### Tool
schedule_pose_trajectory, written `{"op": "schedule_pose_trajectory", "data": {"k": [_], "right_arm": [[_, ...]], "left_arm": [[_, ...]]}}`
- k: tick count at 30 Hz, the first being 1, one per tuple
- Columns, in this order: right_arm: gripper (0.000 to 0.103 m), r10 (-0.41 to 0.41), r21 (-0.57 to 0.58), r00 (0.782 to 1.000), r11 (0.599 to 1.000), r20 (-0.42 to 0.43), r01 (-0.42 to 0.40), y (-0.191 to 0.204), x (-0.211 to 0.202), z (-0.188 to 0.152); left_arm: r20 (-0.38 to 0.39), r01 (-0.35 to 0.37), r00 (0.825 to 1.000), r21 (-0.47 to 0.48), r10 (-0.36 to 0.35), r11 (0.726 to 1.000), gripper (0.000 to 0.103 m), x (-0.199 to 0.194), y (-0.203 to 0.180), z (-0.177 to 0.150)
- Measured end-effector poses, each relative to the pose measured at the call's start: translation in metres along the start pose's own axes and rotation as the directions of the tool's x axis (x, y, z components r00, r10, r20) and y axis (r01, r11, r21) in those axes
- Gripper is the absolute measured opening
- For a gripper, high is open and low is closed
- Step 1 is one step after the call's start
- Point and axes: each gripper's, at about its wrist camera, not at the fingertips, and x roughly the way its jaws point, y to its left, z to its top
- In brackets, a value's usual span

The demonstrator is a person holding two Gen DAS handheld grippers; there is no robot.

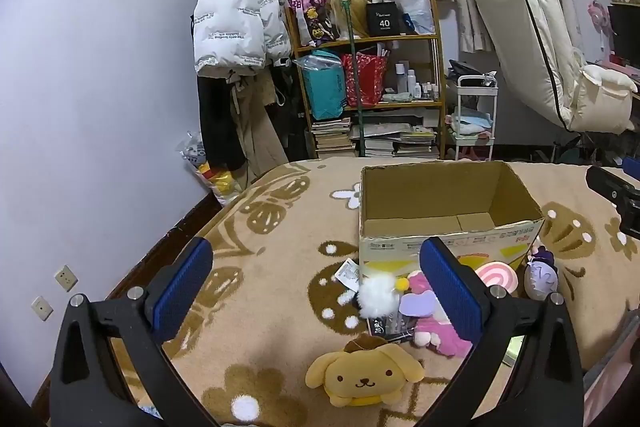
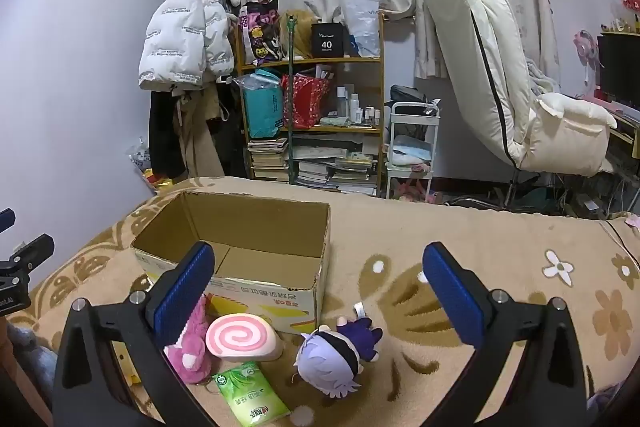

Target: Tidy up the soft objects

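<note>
1. Open brown cardboard box (image 1: 448,211) upright on a tan blanket with brown flower and mushroom patterns (image 1: 280,267), mouth up, nothing visible inside, long axis running left to right in the left wrist view.
2. Heaped just in front of the box: white fluffy pom-pom toy (image 1: 378,294), lilac heart-shaped cushion (image 1: 418,305) lying on a pink plush doll (image 1: 438,337), pink-and-white swirl roll cushion (image 2: 239,337) close against the box front, purple-haired plush figure in dark clothes (image 2: 340,355) to the right, lying on its side with the head toward the camera.
3. Yellow floppy-eared dog plush with a brown beret (image 1: 366,377) apart from the heap, nearest the left wrist camera, face up and toward the lens, ears spread sideways.
4. Green flat tissue packet (image 2: 250,393) beside the swirl cushion, long axis slanting toward the lower right.
5. Left gripper (image 1: 320,291) spread wide, nothing clasped, hovering above the heap.
6. Right gripper (image 2: 320,297) likewise spread wide and bare, above the swirl cushion and purple-haired figure.
7. Behind the bed: wooden shelf crammed with bags and books (image 1: 368,79), white puffer jacket hanging on the wall (image 1: 236,19), cream padded recliner chair (image 2: 520,87).
</note>
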Motion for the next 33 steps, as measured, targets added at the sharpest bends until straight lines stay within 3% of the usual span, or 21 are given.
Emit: {"op": "schedule_pose_trajectory", "data": {"k": [11,33], "right_arm": [[0.103,-0.003,0.005,1.000,1.000,0.002,0.003,0.000,0.000,0.000],[0.103,-0.003,0.013,1.000,1.000,0.014,0.003,0.001,-0.002,0.000]], "left_arm": [[-0.001,-0.016,1.000,0.003,0.016,1.000,0.102,-0.003,-0.010,-0.002],[0.003,-0.004,1.000,-0.001,0.004,1.000,0.102,0.003,0.005,-0.004]]}}
